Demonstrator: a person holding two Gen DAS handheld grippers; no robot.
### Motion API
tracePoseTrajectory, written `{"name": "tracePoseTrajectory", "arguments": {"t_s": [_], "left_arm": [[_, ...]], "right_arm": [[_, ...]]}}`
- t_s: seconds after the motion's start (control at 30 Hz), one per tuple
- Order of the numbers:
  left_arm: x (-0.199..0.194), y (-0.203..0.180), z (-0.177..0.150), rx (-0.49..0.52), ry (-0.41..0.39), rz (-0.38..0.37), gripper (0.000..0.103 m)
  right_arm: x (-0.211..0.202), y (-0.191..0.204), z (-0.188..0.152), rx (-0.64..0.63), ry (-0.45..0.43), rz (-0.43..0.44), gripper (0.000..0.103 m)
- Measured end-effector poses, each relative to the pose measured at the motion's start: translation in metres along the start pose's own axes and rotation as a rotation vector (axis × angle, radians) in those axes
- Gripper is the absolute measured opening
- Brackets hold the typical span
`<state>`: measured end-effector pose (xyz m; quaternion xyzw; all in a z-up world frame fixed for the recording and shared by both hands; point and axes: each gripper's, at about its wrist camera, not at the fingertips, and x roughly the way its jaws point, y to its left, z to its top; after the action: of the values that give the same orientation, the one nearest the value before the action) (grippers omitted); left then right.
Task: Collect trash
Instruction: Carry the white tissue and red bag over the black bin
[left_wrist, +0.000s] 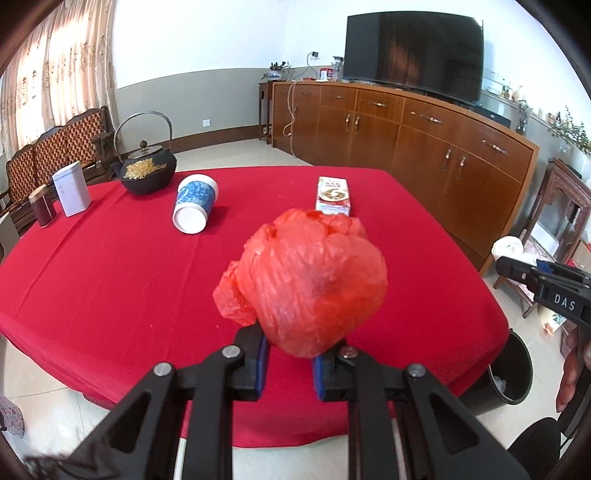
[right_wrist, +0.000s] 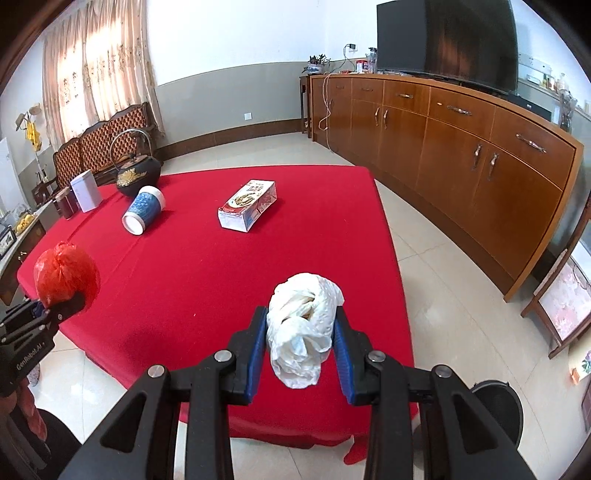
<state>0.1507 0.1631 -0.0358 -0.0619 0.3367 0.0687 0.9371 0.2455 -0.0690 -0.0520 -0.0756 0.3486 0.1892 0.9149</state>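
Note:
My left gripper (left_wrist: 290, 350) is shut on a crumpled red plastic bag (left_wrist: 310, 280) and holds it above the near part of the red-clothed table (left_wrist: 110, 280). The bag also shows in the right wrist view (right_wrist: 66, 273), at the left. My right gripper (right_wrist: 301, 332) is shut on a crumpled white plastic bag (right_wrist: 303, 325) above the table's near right edge. A black trash bin (left_wrist: 511, 369) stands on the floor by the table's right corner; its rim shows in the right wrist view (right_wrist: 495, 387). A blue-patterned paper cup (left_wrist: 194, 206) lies on its side, and a flat food box (left_wrist: 332, 195) lies farther back.
A black iron teapot (left_wrist: 146, 173), a white tin (left_wrist: 72, 188) and a dark jar (left_wrist: 42, 205) stand at the table's far left. A long wooden cabinet (left_wrist: 424, 144) with a TV (left_wrist: 413, 51) runs along the right. A wooden bench (left_wrist: 55, 147) stands behind the table.

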Motion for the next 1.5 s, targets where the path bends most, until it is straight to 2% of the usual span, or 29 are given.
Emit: {"name": "tracePoseTrajectory", "arguments": {"t_s": [0.4,1.1,1.5], "left_arm": [[-0.019,-0.048,-0.012,0.067,-0.026,-0.114,0.020],[-0.021,-0.165,-0.019,0.236,-0.017,-0.326,0.020],[-0.011,-0.247,-0.039,0.359,0.036,-0.432,0.020]], "right_arm": [[-0.054,-0.027,-0.036,0.050,-0.035,-0.072,0.036],[-0.122,-0.133,-0.100,0.232,-0.035,-0.267,0.036],[-0.148,-0.196,-0.140,0.315,-0.046,-0.323,0.036]]}}
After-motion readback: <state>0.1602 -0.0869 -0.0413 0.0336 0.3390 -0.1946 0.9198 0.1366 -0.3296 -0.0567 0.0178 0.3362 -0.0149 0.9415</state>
